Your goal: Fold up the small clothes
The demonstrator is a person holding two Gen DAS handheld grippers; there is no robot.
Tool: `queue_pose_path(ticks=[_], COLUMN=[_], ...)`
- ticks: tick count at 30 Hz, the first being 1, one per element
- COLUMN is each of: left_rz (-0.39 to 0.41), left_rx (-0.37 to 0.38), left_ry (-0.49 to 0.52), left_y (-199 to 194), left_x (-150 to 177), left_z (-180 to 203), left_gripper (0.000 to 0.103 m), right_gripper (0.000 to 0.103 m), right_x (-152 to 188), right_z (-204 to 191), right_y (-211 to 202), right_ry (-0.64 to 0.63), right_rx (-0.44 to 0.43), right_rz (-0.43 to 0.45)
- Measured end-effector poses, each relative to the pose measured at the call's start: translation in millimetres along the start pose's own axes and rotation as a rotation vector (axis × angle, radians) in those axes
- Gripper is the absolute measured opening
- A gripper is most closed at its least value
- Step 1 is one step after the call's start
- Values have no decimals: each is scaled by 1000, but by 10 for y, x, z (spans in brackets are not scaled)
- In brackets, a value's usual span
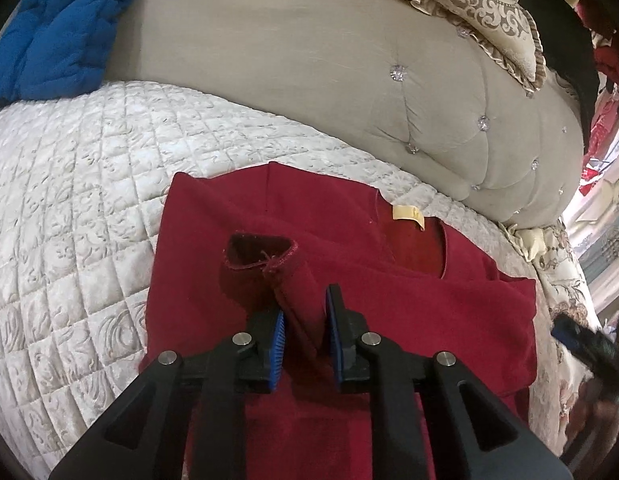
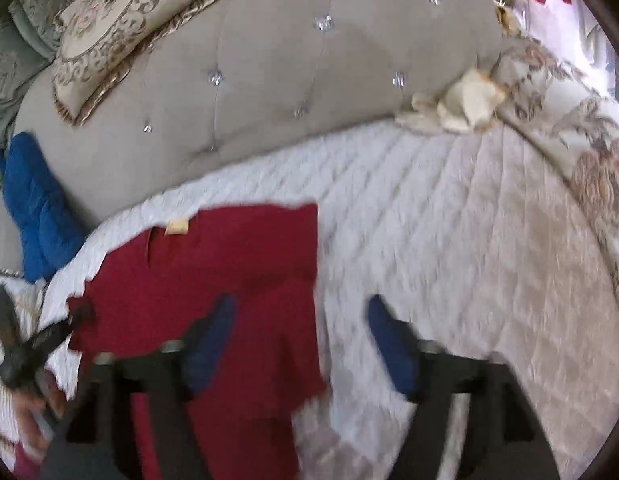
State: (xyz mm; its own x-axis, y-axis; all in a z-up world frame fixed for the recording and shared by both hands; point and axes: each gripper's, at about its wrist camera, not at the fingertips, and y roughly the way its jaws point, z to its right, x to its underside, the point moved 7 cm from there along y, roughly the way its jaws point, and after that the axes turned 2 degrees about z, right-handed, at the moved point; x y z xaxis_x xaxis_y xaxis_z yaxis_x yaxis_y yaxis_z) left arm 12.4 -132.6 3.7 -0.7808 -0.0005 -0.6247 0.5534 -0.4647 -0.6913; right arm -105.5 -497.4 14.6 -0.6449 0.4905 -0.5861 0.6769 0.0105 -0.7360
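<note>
Left gripper: jaws narrowed on the sleeve of the red top, cuff mouth standing open just beyond the blue pads; the cloth sits between them, and they look closed on it. Right gripper: jaws wide apart, holding nothing, left finger over the top's right edge, right finger over the quilt. That view is blurred, so contact is uncertain.

Top lies flat on the quilt, near centre, collar and tag toward the far headboard.

Risks: soft knit could slide out of a shallow pinch; dragging the sleeve may wrinkle the body underneath or skew the fold.

Quilt is stitched in raised squares, pale. Headboard tufted, with crystal buttons.
</note>
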Motion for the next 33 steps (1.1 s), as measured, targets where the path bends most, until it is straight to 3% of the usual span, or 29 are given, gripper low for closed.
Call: queue_pose_path(ticks=[3,4,5,6,8,10,12,14,15,18,21,24,26,28,31,33], left_rz=[4,5,5,3,-3,-10,-14,-7,2,73,119,90,22,-73,-58,-53], left_rx=[-17,-22,-26,-28,-31,-36,-43,-51,-53,-76,-96,-77,-130,-209,-210,-201], left_ry=[15,23,29,31,39,46,50,48,38,6,6,-2,28,44,52,48], left_y=[2,1,3,7,25,59,53,-22,-75,-272,-346,-248,-93,78,69,61], left_x=[12,14,16,18,32,54,62,43,24,-88,-166,-148,-72,69,57,41], left_z=[10,13,14,13,19,29,26,12,-6,-82,-115,-118,-151,-243,-219,-201], left_gripper=[0,0,0,0,0,0,0,4,7,11,11,12,12,12,12,12], right_gripper=[75,59,28,21,20,20,22,34,34,35,35,35,34,34,36,48], right_x=[-91,-106,-149,-203,-293,-244,-205,-202,-206,-165,61,332,528,565,512,407], right_z=[-72,-103,-129,-118,-37,164,225,243,223,1,-323,-437,-338,-302,-364,-433], right_y=[444,549,616,628,614,736,741,578,455,150,81,154,264,216,80,34], right_ry=[-14,-35,-85,-110,-92,-31,0,23,22,-41,-175,-249,-275,-278,-259,-238], right_rx=[-17,-23,16,41,71,121,110,125,128,77,44,29,106,104,105,72], right_rz=[-89,-105,-103,-78,-17,-46,-47,-27,-3,34,-20,-99,-159,-144,-135,-88])
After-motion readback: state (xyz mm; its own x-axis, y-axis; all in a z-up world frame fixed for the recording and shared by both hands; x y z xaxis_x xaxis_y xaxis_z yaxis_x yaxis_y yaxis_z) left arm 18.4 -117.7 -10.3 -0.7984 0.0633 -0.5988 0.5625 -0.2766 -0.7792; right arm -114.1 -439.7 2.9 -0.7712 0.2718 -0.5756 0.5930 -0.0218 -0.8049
